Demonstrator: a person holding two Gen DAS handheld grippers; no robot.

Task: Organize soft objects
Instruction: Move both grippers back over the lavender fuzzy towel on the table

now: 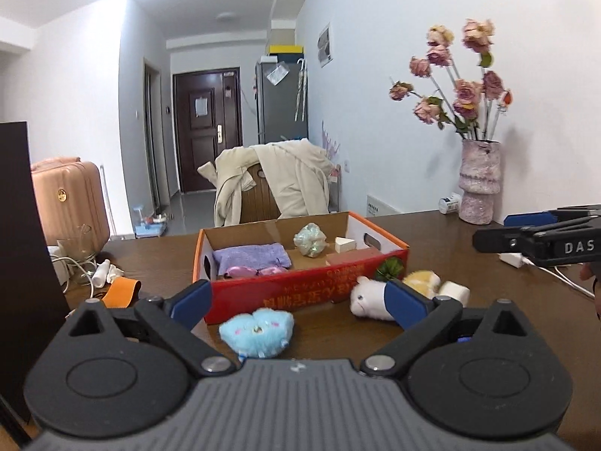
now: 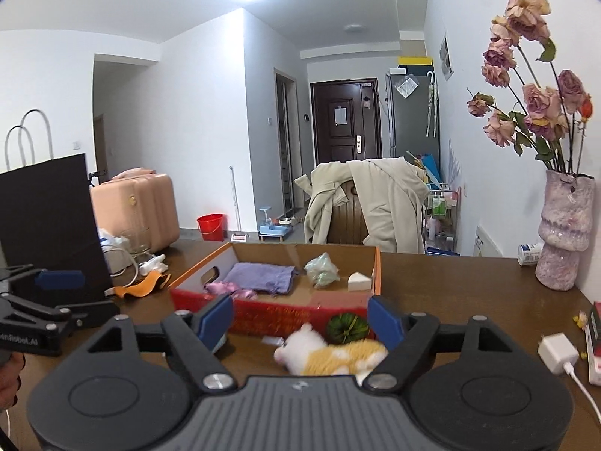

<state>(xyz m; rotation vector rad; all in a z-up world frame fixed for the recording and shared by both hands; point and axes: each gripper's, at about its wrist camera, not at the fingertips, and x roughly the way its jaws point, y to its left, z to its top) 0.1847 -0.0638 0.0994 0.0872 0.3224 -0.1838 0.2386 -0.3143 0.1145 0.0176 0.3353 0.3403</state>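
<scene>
The left claw (image 1: 298,298) is hanging wide open and empty just above the dark wooden tabletop (image 1: 469,285). In its own view, a fluffy light-blue plush toy (image 1: 256,332) is lying between the blue pads, low at about 6 o'clock, in front of the red-and-orange cardboard box (image 1: 300,263) at 12 o'clock. A white plush animal (image 1: 370,297) is resting at about 3 o'clock, partly behind the right pad, with a yellow-and-white plush (image 1: 422,280) just beyond it. Inside the box a folded purple cloth (image 1: 251,255), a pale-green crinkly ball (image 1: 308,239) and a white wedge sponge (image 1: 345,243) are already lying. The box front is carrying yellow characters, too blurred to read. The other tool at the right edge is showing "DAS".

In the right view, the right claw (image 2: 300,319) is also standing open, holding nothing, with the yellow-and-white plush between its pads at 6 o'clock and a small green striped melon-like ball (image 2: 347,329) just behind, against the box wall. The other tool at 9 o'clock is reading "enRobot.AI".

The step in hand seems to be picking up the loose toys; next, each claw probably needs lowering around its plush, closing gently, then lifting over the box rim.
</scene>
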